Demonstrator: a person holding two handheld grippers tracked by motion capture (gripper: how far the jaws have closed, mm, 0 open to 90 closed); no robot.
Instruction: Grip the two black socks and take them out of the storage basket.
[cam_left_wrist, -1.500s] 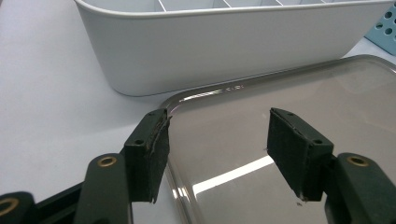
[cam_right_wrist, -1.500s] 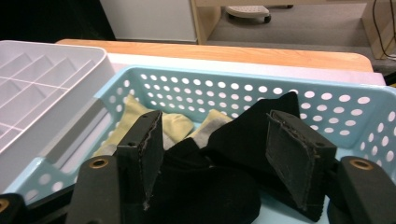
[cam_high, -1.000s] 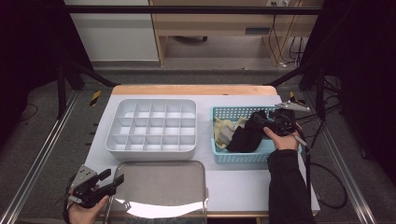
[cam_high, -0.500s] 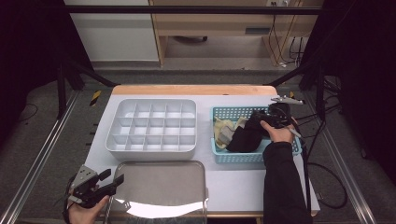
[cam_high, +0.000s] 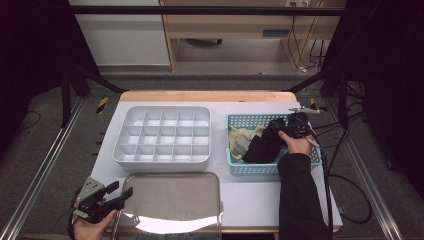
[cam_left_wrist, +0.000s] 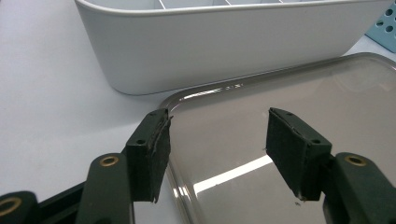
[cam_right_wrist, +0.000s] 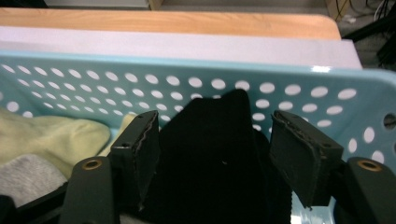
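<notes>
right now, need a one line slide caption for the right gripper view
Right gripper open astride a black cloth in the perforated blue basket.

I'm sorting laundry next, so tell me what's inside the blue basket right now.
The blue basket holds a black cloth, a pale yellow cloth and a grey piece. The open right gripper straddles the black cloth. Whatever lies beneath the pile is covered.

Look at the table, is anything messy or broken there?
Nothing looks broken. The socks in the blue basket lie jumbled: a black sock heaped against yellow and grey ones. The white divided tray and metal tray sit straight.
</notes>
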